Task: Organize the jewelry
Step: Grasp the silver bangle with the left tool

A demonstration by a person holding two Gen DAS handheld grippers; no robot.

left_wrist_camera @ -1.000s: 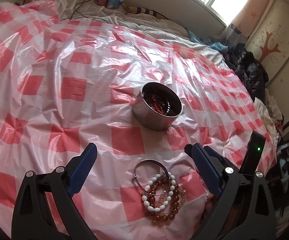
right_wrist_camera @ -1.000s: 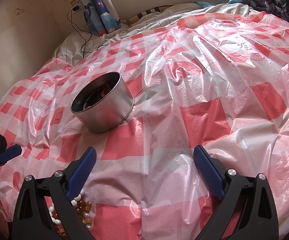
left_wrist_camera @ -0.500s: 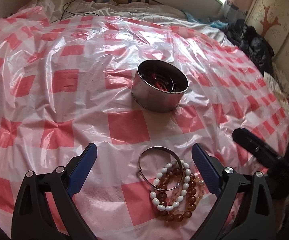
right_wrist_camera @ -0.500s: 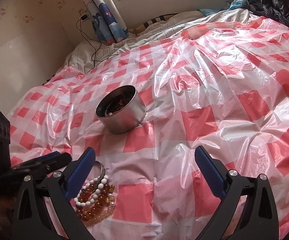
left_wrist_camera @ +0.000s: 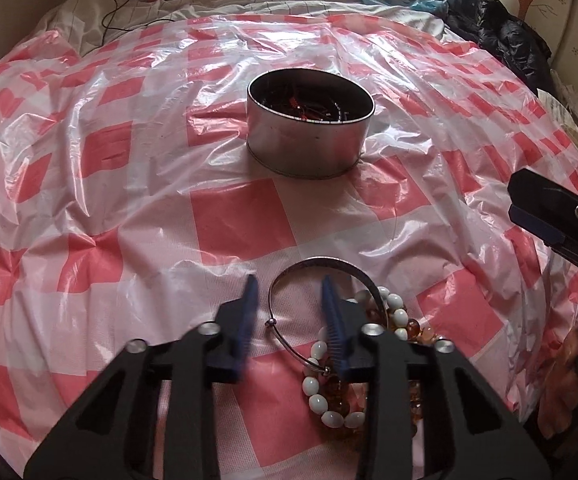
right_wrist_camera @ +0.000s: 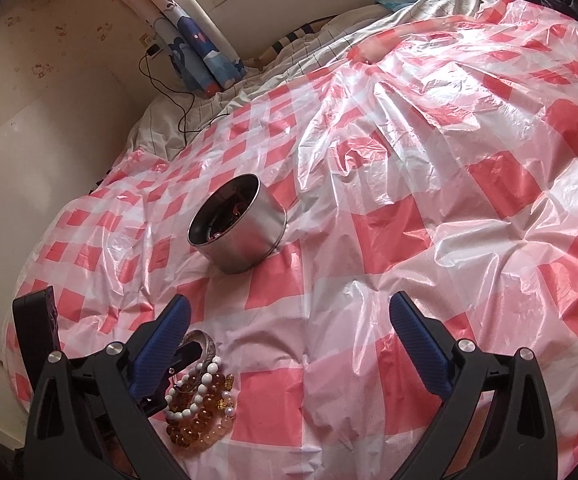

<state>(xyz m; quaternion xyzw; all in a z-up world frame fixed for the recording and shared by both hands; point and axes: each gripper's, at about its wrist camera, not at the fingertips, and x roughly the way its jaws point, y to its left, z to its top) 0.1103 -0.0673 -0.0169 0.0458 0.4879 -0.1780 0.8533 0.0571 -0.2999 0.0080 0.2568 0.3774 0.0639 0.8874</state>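
Observation:
A silver bangle (left_wrist_camera: 329, 268) lies on the red-checked plastic sheet, with a white bead bracelet (left_wrist_camera: 317, 396) and amber bead bracelets (right_wrist_camera: 205, 404) piled beside it. My left gripper (left_wrist_camera: 289, 312) is low over the pile, its jaws narrowed and blurred, straddling the bangle's left rim with a gap still between them. A round metal tin (left_wrist_camera: 309, 120) with jewelry inside stands farther back; it also shows in the right wrist view (right_wrist_camera: 241, 224). My right gripper (right_wrist_camera: 289, 344) is open and empty, to the right of the pile.
The sheet (left_wrist_camera: 89, 160) covers a bed and is crinkled. Rumpled bedding and a cable (right_wrist_camera: 177, 96) lie at the far end by the wall. Dark clothes (left_wrist_camera: 509, 40) are piled at the far right.
My left gripper has dropped toward the bangle and its jaws have narrowed from wide open. The right gripper has pulled back and up, so the pile shows by its left finger.

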